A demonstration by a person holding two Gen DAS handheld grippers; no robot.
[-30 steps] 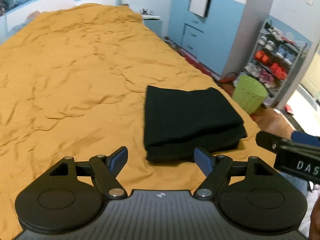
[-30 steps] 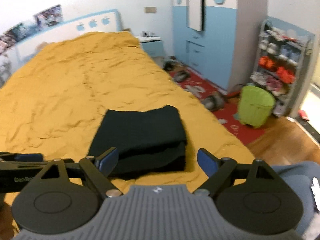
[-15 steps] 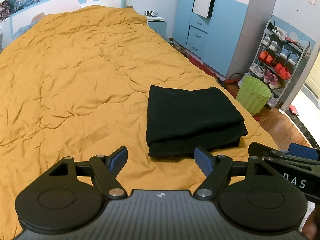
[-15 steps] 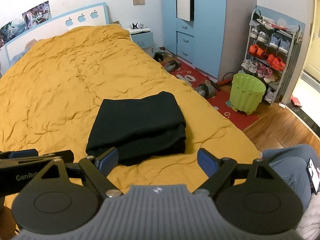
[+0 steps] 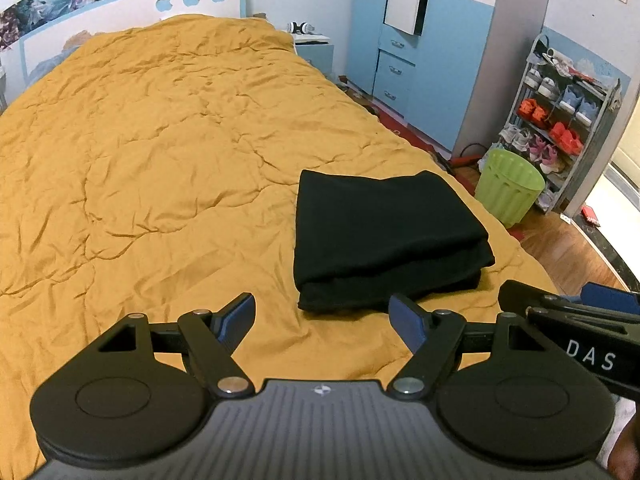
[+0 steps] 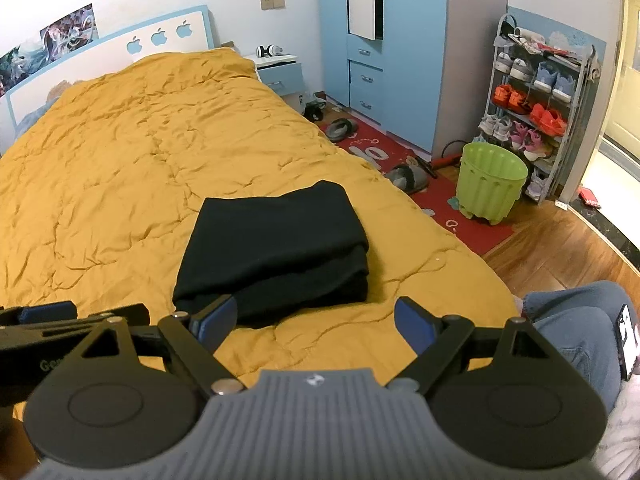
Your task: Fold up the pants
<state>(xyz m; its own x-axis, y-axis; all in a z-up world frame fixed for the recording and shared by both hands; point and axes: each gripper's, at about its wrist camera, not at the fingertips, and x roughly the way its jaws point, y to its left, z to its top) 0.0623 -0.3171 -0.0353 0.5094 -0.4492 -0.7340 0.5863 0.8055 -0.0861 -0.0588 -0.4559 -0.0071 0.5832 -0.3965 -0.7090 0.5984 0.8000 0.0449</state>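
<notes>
My left tongs (image 5: 322, 314) hang wide open over the near edge of the bed, blue pads apart with only the mustard-yellow quilt (image 5: 160, 152) between them, gripping nothing. Just beyond and a little right of them lie the black pants (image 5: 384, 232), folded into a thick rectangular stack on the quilt near the bed's right edge, layered edges toward me. My right tongs (image 6: 316, 320) are also spread wide and empty; in the right wrist view their left pad overlaps the near corner of the pants (image 6: 276, 248), though I cannot tell whether it touches the cloth. Each tool shows at the edge of the other's view, so they sit side by side. Farther right, off the bed, a green wastebasket (image 6: 490, 184) stands at the edge of a red rug (image 6: 476, 226), near a shoe rack (image 6: 536, 96) and a blue wardrobe (image 6: 384, 52). My jeans-clad knee (image 6: 576, 328) shows at lower right.
</notes>
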